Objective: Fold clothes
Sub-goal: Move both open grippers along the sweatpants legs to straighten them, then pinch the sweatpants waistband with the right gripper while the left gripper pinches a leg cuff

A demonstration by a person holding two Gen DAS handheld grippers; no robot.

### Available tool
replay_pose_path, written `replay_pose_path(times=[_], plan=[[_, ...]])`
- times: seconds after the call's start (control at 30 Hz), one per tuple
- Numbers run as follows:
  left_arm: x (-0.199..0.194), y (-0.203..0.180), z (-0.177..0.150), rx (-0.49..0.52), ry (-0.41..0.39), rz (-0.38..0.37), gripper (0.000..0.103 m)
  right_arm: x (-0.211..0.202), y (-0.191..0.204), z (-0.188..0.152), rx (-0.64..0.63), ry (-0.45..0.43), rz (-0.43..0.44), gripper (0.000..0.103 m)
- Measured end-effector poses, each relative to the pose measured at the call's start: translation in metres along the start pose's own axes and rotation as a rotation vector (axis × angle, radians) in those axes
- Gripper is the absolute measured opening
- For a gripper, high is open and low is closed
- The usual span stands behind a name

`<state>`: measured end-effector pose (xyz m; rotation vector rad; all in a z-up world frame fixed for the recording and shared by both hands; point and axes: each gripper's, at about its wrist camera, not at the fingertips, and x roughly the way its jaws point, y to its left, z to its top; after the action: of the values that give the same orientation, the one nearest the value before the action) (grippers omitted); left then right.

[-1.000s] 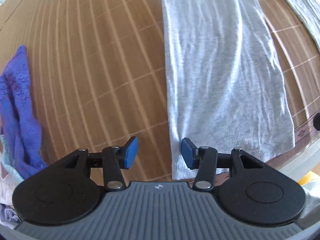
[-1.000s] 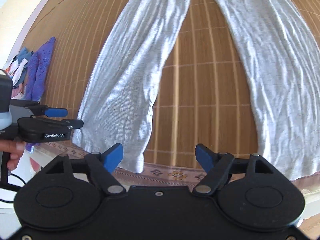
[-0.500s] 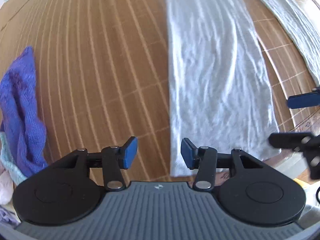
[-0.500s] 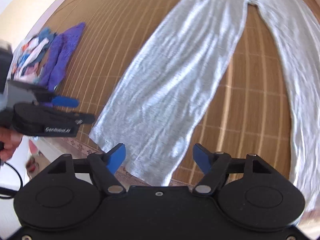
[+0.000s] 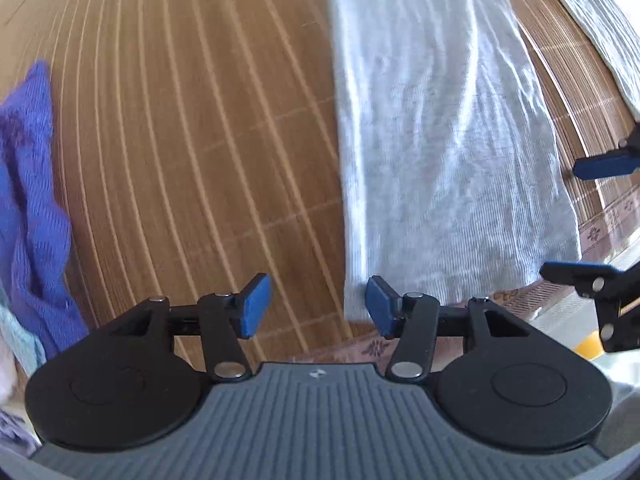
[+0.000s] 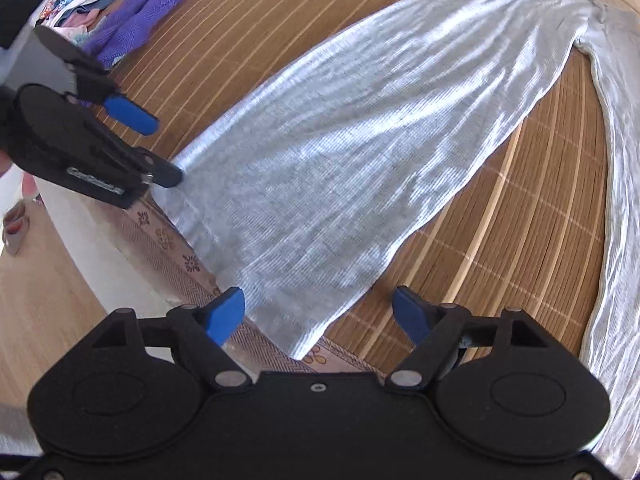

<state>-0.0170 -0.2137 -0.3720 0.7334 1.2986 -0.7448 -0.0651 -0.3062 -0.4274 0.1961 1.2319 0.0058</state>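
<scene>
Basically grey trousers [image 6: 360, 152] lie flat on the bamboo mat [image 5: 180, 140], leg hem under both claws. Left gripper [image 5: 312, 304] jaws opening, hem's left corner between them, nothing gripped. Right gripper [image 6: 320, 312] jaws widening over hem's right corner, empty.

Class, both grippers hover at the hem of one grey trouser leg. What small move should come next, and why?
Probably lower both and close on the hem corners: the left gripper and right gripper are opening, empty, each above one corner of the grey trouser leg, which lies flat.
</scene>
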Motion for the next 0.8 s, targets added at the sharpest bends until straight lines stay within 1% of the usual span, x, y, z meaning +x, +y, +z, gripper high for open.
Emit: replay_pose_path(times=[0.07,0.13,0.2,0.27,0.33,0.37,0.4,0.43,0.47,0.5,0.57,0.63,0.67,0.77,0.8], plan=[[-0.010,0.008,0.000,-0.070,-0.029,-0.055,0.059,-0.006,-0.014,0.008,0.079,0.003,0.029,0.082],[-0.020,0.011,0.004,-0.107,-0.075,-0.084,0.059,-0.017,-0.035,0.015,0.191,-0.025,0.068,0.083],[-0.024,0.008,0.013,-0.108,-0.094,-0.084,0.061,-0.030,-0.058,0.025,0.295,-0.038,0.088,0.087],[-0.027,0.002,0.025,-0.106,-0.114,-0.071,0.061,-0.044,-0.081,0.033,0.384,-0.071,0.098,0.088],[-0.014,0.012,0.058,-0.095,-0.145,-0.084,0.061,-0.058,-0.104,0.042,0.494,-0.117,0.122,0.091],[-0.002,0.018,0.061,-0.083,-0.165,-0.098,0.061,-0.067,-0.116,0.046,0.559,-0.148,0.155,0.094],[0.010,0.022,0.064,-0.074,-0.182,-0.104,0.061,-0.075,-0.128,0.050,0.631,-0.188,0.203,0.100],[0.017,0.021,0.070,-0.069,-0.196,-0.105,0.061,-0.083,-0.138,0.055,0.698,-0.232,0.257,0.102],[0.021,0.019,0.076,-0.068,-0.203,-0.110,0.061,-0.088,-0.146,0.061,0.752,-0.273,0.301,0.102],[0.027,0.019,0.093,-0.067,-0.204,-0.121,0.061,-0.092,-0.153,0.068,0.792,-0.303,0.335,0.102],[0.047,0.024,0.121,-0.055,-0.206,-0.140,0.061,-0.095,-0.165,0.083,0.847,-0.314,0.397,0.102],[0.048,0.035,0.136,-0.040,-0.210,-0.148,0.061,-0.095,-0.176,0.097,0.885,-0.325,0.417,0.102],[0.052,0.035,0.141,-0.034,-0.205,-0.151,0.061,-0.096,-0.180,0.103,0.890,-0.350,0.419,0.102],[0.072,0.025,0.149,-0.006,-0.200,-0.144,0.059,-0.096,-0.193,0.120,0.864,-0.474,0.491,0.102],[0.074,0.022,0.148,0.011,-0.202,-0.131,0.058,-0.094,-0.195,0.129,0.849,-0.488,0.503,0.102]])
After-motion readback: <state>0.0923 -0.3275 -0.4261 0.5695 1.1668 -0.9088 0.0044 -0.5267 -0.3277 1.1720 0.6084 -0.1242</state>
